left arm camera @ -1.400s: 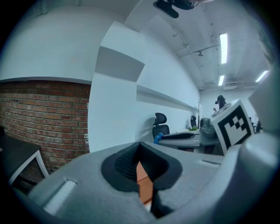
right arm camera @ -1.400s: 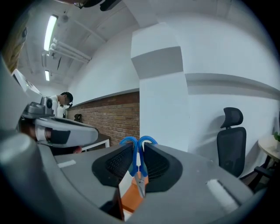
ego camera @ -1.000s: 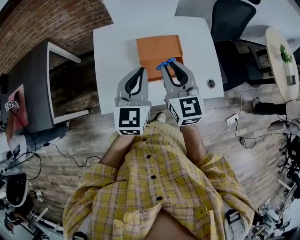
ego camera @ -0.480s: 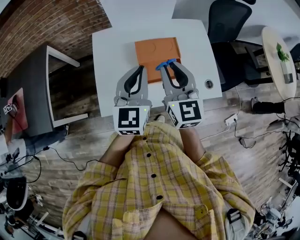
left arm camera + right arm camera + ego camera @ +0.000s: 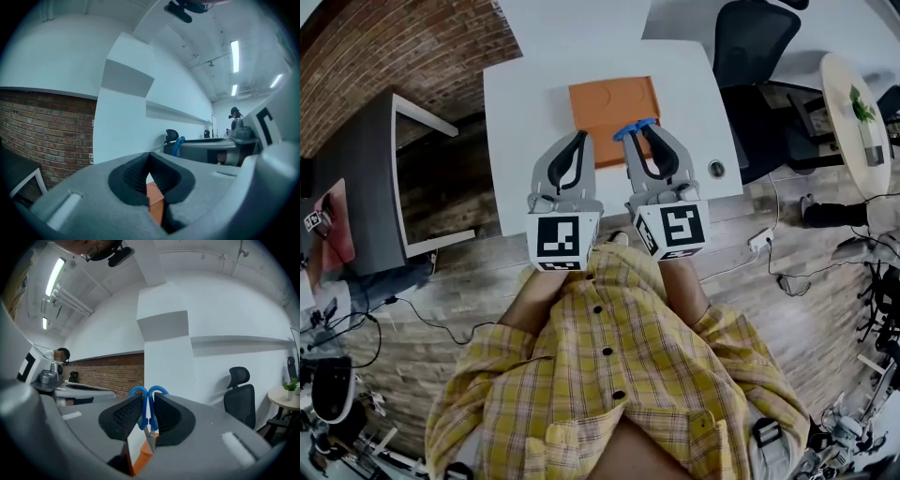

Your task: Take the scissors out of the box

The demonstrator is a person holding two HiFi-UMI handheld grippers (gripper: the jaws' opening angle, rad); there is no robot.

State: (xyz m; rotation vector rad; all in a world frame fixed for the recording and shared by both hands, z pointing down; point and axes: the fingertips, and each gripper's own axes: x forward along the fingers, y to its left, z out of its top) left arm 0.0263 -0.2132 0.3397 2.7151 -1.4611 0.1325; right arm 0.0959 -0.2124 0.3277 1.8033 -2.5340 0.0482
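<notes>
Blue-handled scissors [image 5: 147, 409] hang blades down between the pads of my right gripper [image 5: 148, 420], which is shut on their handles. In the head view the blue handles [image 5: 633, 128] show at the tip of the right gripper [image 5: 639, 131], over the near edge of the flat orange box [image 5: 611, 104] on the white table [image 5: 525, 112]. My left gripper [image 5: 578, 141] hovers just left of the box's near left corner, its jaws together with nothing between them. The left gripper view shows the orange box [image 5: 155, 201] below the closed left gripper [image 5: 149, 161].
A black office chair [image 5: 759, 42] stands right of the table, with a small round fitting [image 5: 716, 169] at the table's near right edge. A dark cabinet [image 5: 366, 178] and brick wall lie left. A round side table with a plant [image 5: 862, 112] sits far right.
The right gripper with the scissors has risen slightly over the box's near edge. The left gripper has kept still.
</notes>
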